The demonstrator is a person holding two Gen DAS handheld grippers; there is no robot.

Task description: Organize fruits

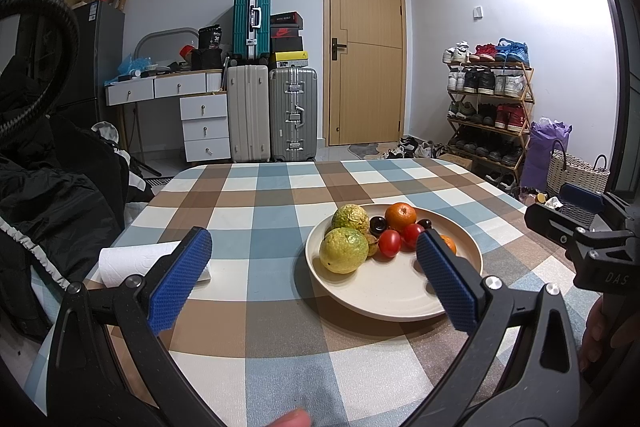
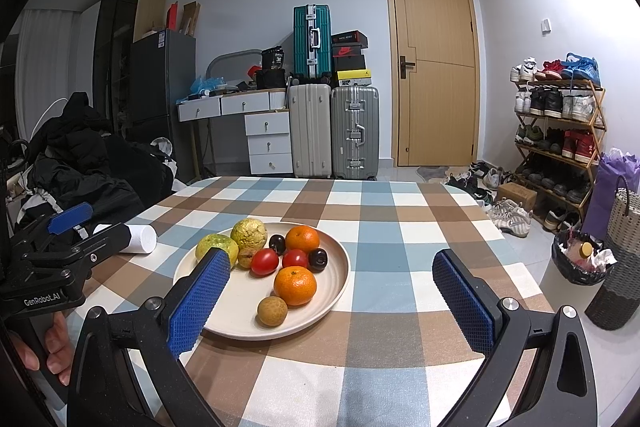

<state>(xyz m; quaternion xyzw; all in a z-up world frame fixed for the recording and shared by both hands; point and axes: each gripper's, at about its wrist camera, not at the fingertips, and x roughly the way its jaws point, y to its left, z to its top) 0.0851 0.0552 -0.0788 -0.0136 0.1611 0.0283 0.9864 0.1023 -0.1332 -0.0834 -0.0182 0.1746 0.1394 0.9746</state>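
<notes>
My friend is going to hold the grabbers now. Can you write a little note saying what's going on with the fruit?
Left gripper: open, empty, above the tablecloth before the plate.
Right gripper: open, empty, to the plate's right.
All the fruit sits on the plate: two guavas, two oranges, two tomatoes, two dark plums, a longan, a brownish fruit.
A paper towel roll lies left of it.
Done: nothing visibly gripped or moved off.
Left: the sorting; no other container is visible.
</notes>
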